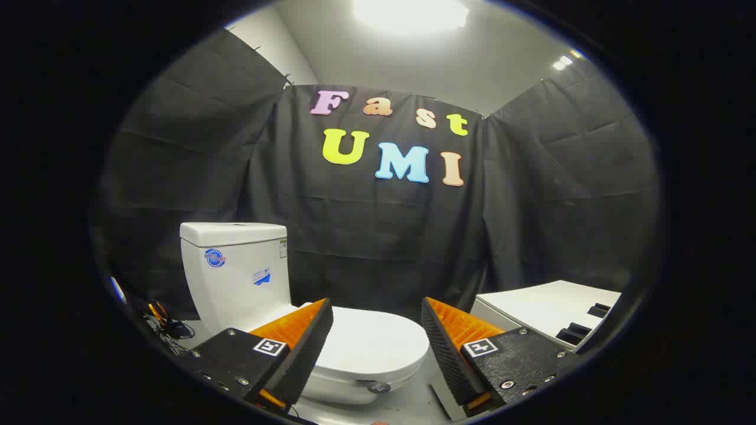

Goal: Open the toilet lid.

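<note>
The white ceramic toilet tank point(235, 268), beyond the left finger, carries a round blue-and-red logo sticker point(215, 258), a small blue sticker point(262, 277) and a narrow label strip point(283, 248) at its right corner; their print is too small to read. Each finger of the gripper point(377, 310), its jaws held wide apart, bears a square black-and-white marker tag point(270, 346) without legible characters.

One toilet point(277, 319), with one tank point(236, 271) and one closed lid point(372, 345). One tool point(377, 330), its two fingers point(307, 348) spread apart over the lid. One white cabinet point(543, 310) right of the toilet. Two stickers point(215, 258) on the tank's side.
</note>
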